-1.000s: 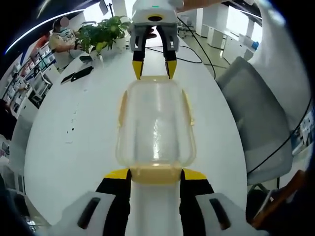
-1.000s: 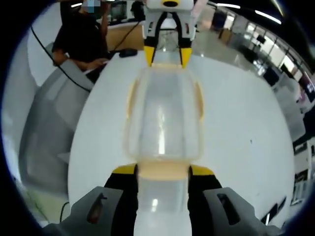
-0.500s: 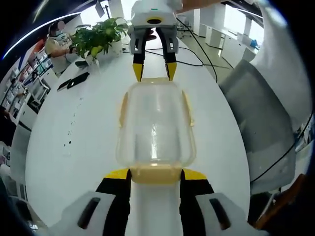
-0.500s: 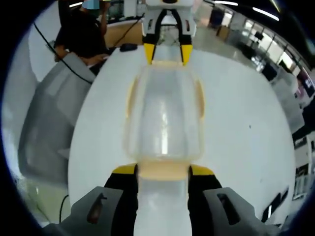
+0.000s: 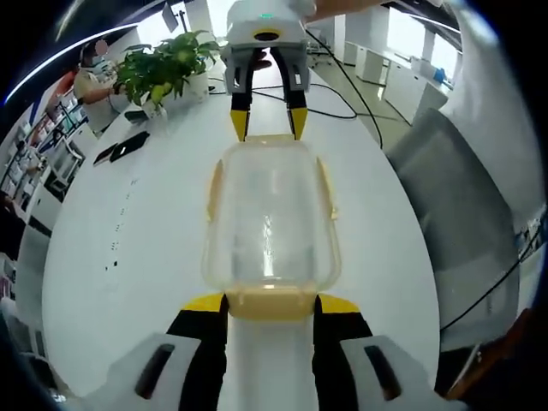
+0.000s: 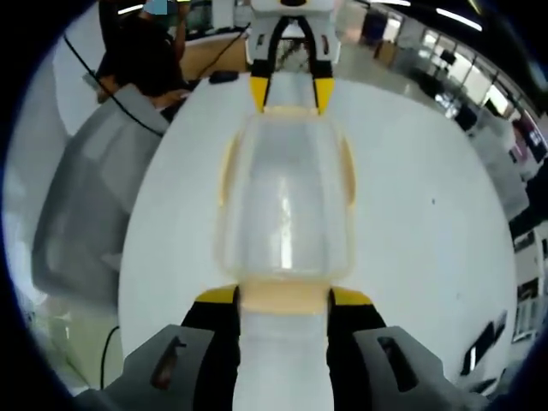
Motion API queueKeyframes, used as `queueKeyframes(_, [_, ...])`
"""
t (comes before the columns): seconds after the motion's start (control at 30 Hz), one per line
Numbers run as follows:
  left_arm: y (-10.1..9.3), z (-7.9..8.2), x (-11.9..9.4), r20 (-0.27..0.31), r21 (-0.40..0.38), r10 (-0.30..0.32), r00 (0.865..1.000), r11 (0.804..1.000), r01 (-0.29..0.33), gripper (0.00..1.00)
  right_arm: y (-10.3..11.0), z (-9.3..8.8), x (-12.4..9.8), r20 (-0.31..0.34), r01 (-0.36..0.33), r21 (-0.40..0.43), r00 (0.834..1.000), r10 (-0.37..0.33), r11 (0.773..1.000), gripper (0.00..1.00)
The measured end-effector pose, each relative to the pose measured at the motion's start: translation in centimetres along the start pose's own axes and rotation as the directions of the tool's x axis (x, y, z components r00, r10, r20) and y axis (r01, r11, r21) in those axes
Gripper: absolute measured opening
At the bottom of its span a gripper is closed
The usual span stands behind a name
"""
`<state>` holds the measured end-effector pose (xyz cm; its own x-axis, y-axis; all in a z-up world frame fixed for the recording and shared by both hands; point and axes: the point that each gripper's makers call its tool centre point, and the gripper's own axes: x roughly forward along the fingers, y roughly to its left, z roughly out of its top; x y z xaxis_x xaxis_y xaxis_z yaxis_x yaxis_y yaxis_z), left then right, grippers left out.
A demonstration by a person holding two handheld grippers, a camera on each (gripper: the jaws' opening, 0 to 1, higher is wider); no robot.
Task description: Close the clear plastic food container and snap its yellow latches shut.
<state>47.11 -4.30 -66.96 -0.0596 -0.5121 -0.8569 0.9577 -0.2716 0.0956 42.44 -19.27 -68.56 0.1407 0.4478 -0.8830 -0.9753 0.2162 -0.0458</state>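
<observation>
The clear plastic food container lies lengthwise between my two grippers over a white table, lid on. Yellow latches run along its long sides and both ends. My left gripper is shut on the near yellow end latch. At the far end, my right gripper pinches the opposite latch. In the right gripper view the same container shows from the other end. There my right gripper clamps its end latch, and the left gripper holds the far one.
A potted plant and a dark phone sit at the table's far left. Black cables trail at the far right, beside a grey chair. A seated person and another grey chair are to the left.
The table and room behind have shifted slightly in both views, so the cameras moved. The container and both grippers keep the same hold on each other.
</observation>
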Motion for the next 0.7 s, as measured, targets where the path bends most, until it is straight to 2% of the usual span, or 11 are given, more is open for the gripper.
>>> queueKeyframes(0.43, [0.2, 2.0, 2.2, 0.003, 0.017, -0.001, 1.0, 1.0, 0.001, 0.33, 0.2, -2.7, -0.9, -0.012, -0.001, 0.016, 1.0, 0.001, 1.0, 0.35])
queueKeyframes(0.7, [0.0, 2.4, 3.6, 0.001, 0.019, 0.003, 1.0, 1.0, -0.003, 0.33, 0.2, -4.1, -0.9, -0.027, -0.005, 0.01, 1.0, 0.005, 1.0, 0.35])
